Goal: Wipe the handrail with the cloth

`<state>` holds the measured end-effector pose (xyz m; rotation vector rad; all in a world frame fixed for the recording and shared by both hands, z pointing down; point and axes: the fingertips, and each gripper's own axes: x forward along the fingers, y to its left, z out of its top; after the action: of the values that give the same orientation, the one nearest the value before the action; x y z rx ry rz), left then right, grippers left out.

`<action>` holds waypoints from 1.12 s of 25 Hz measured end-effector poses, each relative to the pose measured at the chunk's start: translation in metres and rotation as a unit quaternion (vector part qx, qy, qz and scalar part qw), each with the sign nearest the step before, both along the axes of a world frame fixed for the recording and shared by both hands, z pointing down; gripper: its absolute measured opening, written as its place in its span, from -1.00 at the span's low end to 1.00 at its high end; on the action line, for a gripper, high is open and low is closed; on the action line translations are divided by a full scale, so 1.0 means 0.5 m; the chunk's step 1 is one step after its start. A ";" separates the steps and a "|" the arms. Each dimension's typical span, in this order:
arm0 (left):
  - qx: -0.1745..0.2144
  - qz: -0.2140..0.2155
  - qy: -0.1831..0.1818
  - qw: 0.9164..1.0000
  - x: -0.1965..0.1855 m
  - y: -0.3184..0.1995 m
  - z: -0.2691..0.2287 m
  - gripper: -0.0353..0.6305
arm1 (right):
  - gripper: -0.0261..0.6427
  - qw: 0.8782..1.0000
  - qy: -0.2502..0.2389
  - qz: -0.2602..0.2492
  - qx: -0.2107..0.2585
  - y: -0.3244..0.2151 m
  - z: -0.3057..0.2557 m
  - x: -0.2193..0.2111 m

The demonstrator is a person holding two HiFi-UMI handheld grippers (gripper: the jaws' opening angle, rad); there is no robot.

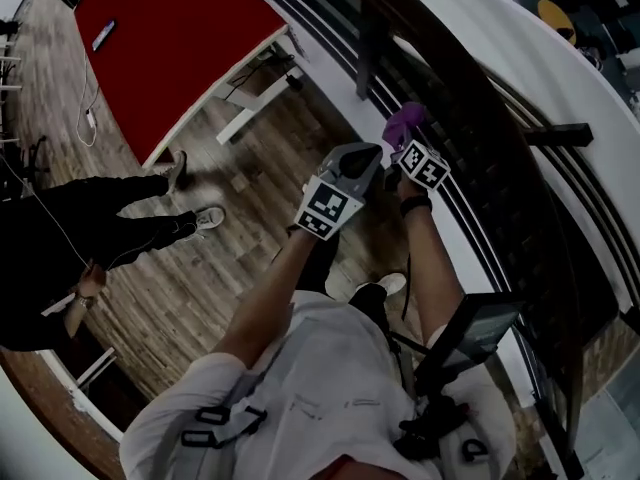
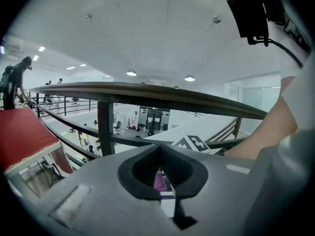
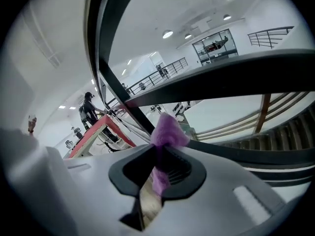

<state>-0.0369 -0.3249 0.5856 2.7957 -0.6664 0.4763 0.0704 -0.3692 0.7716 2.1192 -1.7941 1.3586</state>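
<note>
closely — cloth [image 1: 405, 120] beside handrail edge [image 1: 452, 118]

Head view dim; gripper views bright, ceiling lights [image 2: 131, 73], fisheye-warped edges.

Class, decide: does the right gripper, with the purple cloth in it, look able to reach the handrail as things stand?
Probably yes. The right gripper is shut on the purple cloth, and the handrail crosses close ahead of it, with nothing visible between cloth and rail.
</note>
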 end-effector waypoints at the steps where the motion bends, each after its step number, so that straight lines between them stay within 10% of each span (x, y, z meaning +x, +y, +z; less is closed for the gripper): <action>1: -0.003 -0.004 -0.003 1.000 -0.013 -0.014 0.010 -0.90 | -0.79 1.000 -0.001 -0.003 0.001 -0.029 0.004 -0.007; 15: -0.037 -0.029 -0.019 0.999 -0.098 -0.115 0.090 -0.89 | -0.79 1.000 -0.030 0.007 0.005 -0.283 0.103 -0.063; 28: -0.062 0.015 0.012 0.998 -0.045 -0.069 0.116 -0.90 | -0.78 0.989 -0.040 0.140 -0.036 -0.090 0.144 0.077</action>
<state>-0.0597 -0.3592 0.6437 2.6948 -0.5701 0.4730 0.1090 -0.4140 0.8436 2.3806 -1.4868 1.5620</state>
